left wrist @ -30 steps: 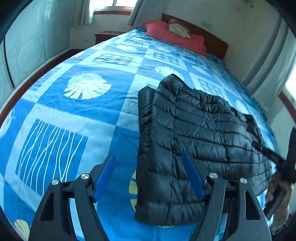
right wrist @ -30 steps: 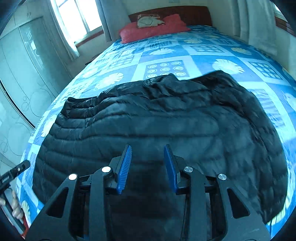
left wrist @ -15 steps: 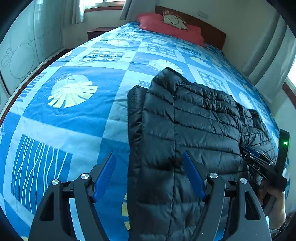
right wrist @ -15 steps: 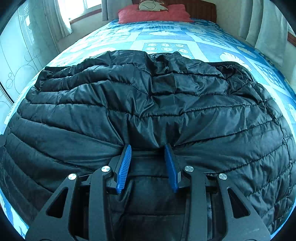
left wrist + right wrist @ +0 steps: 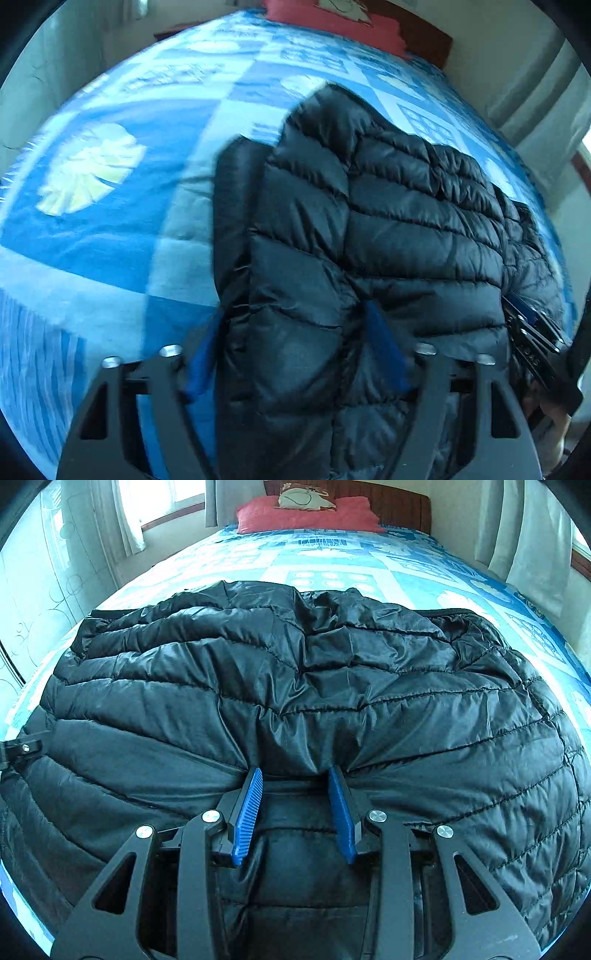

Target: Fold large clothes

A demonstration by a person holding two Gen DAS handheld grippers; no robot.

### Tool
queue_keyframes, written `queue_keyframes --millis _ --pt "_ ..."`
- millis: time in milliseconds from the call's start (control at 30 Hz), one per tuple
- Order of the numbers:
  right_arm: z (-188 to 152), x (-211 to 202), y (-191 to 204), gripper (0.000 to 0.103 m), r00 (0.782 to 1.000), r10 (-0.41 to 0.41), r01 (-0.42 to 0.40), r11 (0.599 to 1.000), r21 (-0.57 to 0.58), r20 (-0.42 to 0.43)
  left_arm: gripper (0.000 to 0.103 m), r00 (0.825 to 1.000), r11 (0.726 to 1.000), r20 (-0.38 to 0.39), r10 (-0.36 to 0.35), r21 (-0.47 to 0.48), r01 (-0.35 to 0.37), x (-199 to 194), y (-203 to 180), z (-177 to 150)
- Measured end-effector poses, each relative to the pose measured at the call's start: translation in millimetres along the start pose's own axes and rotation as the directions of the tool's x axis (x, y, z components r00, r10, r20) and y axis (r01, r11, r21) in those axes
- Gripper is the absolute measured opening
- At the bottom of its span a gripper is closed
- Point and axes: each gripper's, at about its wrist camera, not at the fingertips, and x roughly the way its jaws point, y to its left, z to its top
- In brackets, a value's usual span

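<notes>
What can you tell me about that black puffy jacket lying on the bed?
The black jacket is a quilted puffer with shiny, slightly crumpled fabric stitched in horizontal bands. It lies spread on the blue patterned bedspread, one side folded over itself. The right hand-held gripper pinches a bunched fold at its near edge. The left hand-held gripper straddles its folded edge, its jaws closing around the padding.

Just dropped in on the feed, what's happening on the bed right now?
A person is folding a black puffer jacket spread on a bed with a blue patterned cover, using a handheld gripper in each hand. The right gripper has bunched a fold of the jacket's near edge between its blue pads. The left gripper straddles the jacket's side edge, its jaws closing around the padded fabric. A red pillow lies at the headboard. No fold has been carried over yet.
</notes>
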Motion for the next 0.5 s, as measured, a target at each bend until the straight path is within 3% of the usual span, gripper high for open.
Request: queue_keyframes --millis 100,200,500 --pt "-1 0 1 0.037 1.000 -0.005 0.005 1.000 -0.002 0.007 0.041 0.999 0.999 -0.008 -0.047 0.018 0.047 -1 -3 2" --pt "-3 0 3 0.037 1.000 -0.011 0.012 1.000 -0.008 0.013 0.021 0.999 0.998 0.014 -0.051 0.046 0.050 -16 -13 2" --pt "-1 3 4 0.037 1.000 -0.019 0.019 0.999 -0.026 0.015 0.015 0.990 0.993 0.122 -0.064 0.104 0.052 -79 -60 11"
